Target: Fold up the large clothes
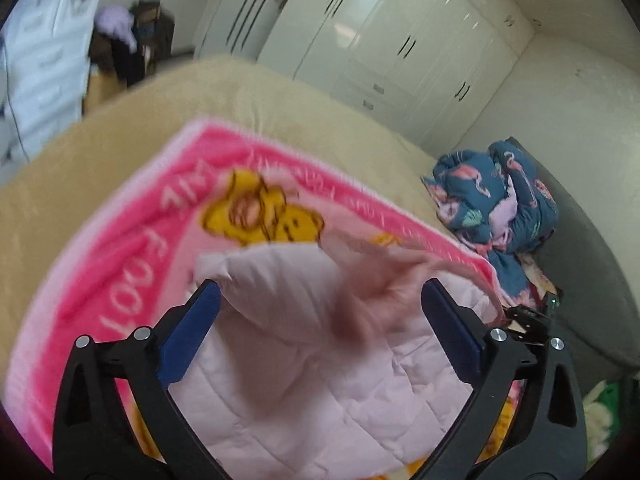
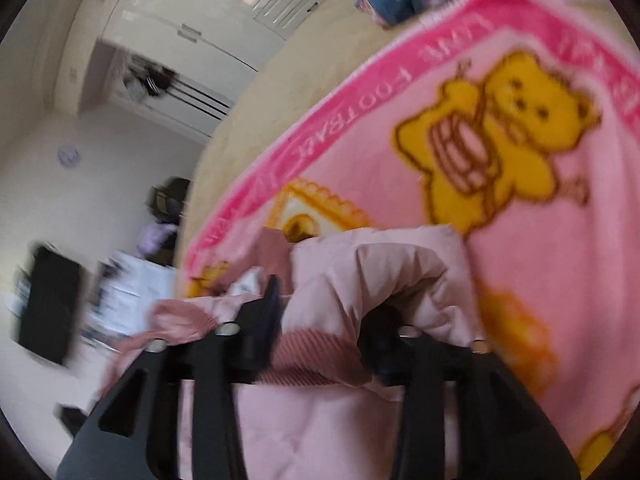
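Between my left gripper's (image 1: 320, 320) jaws, spread wide, pale pink quilted jacket (image 1: 304, 380) fabric lies loose; neither blue pad presses it. My right gripper's (image 2: 324, 320) jaws stand partly apart with a puffy fold of the same jacket bulging between them, and I cannot tell whether they pinch it. Under the jacket spreads a pink bear-print blanket (image 1: 120, 264) on a beige bed (image 1: 180, 104). At two o'clock in the left view sits a bundle of blue flamingo-print cloth (image 1: 496, 200); white wardrobes (image 1: 392, 40) stand at twelve.

Home bedroom, bed (image 1: 120, 128), white wardrobes (image 1: 380, 40)
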`<state>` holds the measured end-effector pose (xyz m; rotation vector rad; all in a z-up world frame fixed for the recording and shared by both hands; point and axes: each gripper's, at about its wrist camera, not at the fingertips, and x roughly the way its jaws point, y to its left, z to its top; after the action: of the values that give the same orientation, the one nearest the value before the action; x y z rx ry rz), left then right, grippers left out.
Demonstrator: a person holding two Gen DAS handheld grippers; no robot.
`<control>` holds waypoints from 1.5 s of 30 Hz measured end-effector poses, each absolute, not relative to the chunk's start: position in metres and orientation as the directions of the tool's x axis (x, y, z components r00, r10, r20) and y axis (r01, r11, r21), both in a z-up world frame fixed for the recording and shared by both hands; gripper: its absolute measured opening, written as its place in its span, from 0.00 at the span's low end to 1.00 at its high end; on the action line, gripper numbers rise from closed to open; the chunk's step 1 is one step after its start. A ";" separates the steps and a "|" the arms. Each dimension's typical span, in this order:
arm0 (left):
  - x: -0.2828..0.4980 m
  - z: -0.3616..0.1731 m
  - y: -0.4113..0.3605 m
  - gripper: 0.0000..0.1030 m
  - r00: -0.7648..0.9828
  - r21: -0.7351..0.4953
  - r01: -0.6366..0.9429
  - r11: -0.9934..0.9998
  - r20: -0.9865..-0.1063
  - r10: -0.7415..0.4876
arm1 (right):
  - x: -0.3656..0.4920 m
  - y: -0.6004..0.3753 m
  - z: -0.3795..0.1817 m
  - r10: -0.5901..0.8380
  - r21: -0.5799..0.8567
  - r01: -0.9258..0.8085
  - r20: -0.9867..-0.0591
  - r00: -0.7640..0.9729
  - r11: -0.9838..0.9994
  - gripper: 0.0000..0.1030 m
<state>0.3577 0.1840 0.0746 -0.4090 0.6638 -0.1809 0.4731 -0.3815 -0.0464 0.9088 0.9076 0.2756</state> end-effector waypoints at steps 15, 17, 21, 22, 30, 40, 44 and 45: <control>0.345 -0.035 0.200 0.91 0.671 -0.219 -0.041 0.975 -0.729 -0.136 | 0.368 -0.358 -0.013 0.262 0.304 -0.076 -0.634 0.728 0.949 0.96; 0.341 -0.040 0.201 0.91 0.680 -0.238 -0.025 0.971 -0.716 -0.158 | 0.367 -0.354 -0.025 0.266 0.285 -0.094 -0.655 0.708 0.954 0.96; 0.339 -0.044 0.190 0.84 0.698 -0.231 0.004 0.973 -0.696 -0.168 | 0.365 -0.339 -0.043 0.265 0.227 -0.149 -0.664 0.699 0.962 0.77; 0.339 -0.044 0.185 0.71 0.707 -0.221 0.008 0.975 -0.688 -0.161 | 0.365 -0.333 -0.045 0.225 0.169 -0.150 -0.669 0.708 0.974 0.32; 0.368 -0.012 0.165 0.13 0.748 -0.080 -0.050 0.996 -0.664 -0.016 | 0.393 -0.336 -0.012 0.164 0.184 -0.065 -0.598 0.784 0.981 0.11; 0.424 -0.044 0.172 0.15 0.671 -0.106 -0.125 0.986 -0.742 0.006 | 0.453 -0.347 -0.066 0.120 0.239 0.084 -0.724 0.679 0.968 0.07; 0.416 -0.043 0.173 0.20 0.681 -0.109 -0.130 0.985 -0.733 0.009 | 0.442 -0.348 -0.065 0.132 0.242 0.066 -0.714 0.687 0.968 0.09; 0.415 -0.042 0.174 0.28 0.680 -0.114 -0.136 0.984 -0.733 0.009 | 0.438 -0.348 -0.064 0.130 0.241 0.066 -0.713 0.689 0.968 0.13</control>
<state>0.4147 0.1742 -0.0420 -0.1644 0.8204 0.0817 0.4382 -0.3483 -0.0638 0.2568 0.8123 0.0363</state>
